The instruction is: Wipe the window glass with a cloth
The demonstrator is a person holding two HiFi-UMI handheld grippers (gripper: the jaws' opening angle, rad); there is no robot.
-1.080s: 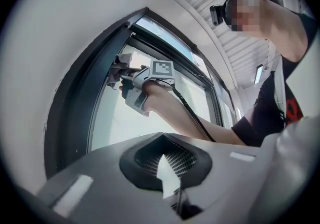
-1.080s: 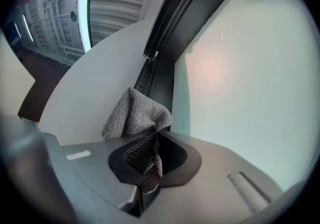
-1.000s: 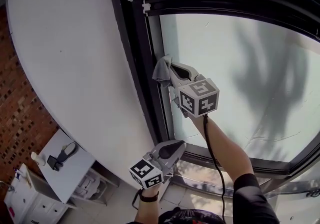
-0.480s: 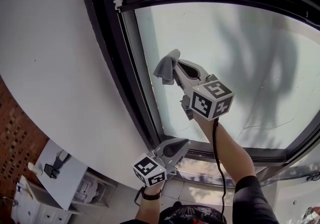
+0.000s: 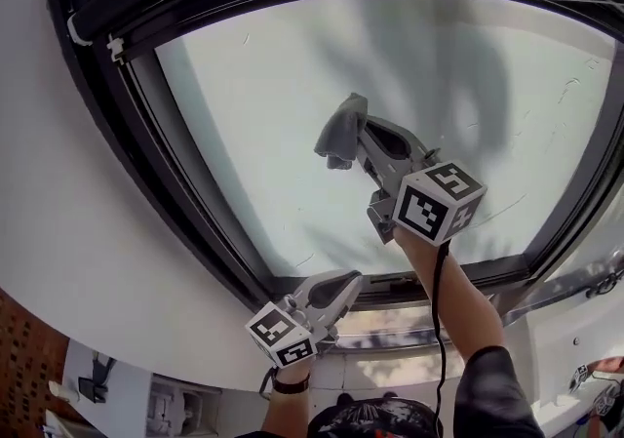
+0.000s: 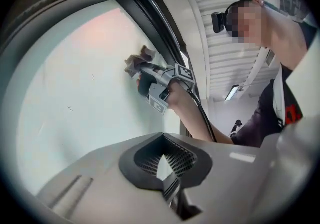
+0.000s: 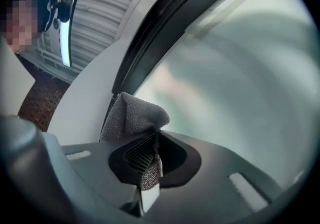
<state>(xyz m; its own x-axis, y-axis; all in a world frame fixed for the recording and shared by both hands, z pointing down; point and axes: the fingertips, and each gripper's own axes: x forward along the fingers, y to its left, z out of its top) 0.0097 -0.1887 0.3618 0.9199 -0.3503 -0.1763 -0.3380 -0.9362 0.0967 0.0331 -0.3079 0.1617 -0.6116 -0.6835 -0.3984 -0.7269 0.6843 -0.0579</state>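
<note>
At the far left a smooth white wall [image 5: 68, 231] curves up beside the window's black frame [image 5: 127, 85], a band of dark matte profiles running round the pane. Low down, by the bottom edge of that frame, the left gripper [image 5: 343, 283] hangs with its grey plastic jaws pressed together on nothing. In the left gripper view the ribbed black pads meet at the middle of the dark recess. Its cube [image 5: 281, 334], white with black square markers, sits back toward the wrist, well below the cloth.

The window glass [image 5: 244, 134] is frosted, a pale greenish white with soft grey shadows across it and a few fine specks and scratches. Near the middle of the pane lies the cloth [image 5: 343, 129], a grey, nubby, towel-like rag bunched into a loose folded wad. It sticks out past the tips of the right gripper [image 5: 359, 140] and rests against the glass, as far as the left gripper view shows. That gripper is clamped on the cloth: in the right gripper view a strip of the weave is pinched between the ribbed pads, and the rest rises above them in a rounded peak. Behind the jaws comes a second marker cube [image 5: 437, 204], then a thin black cable [image 5: 436, 329] running down the raised forearm [image 5: 453, 304]
</note>
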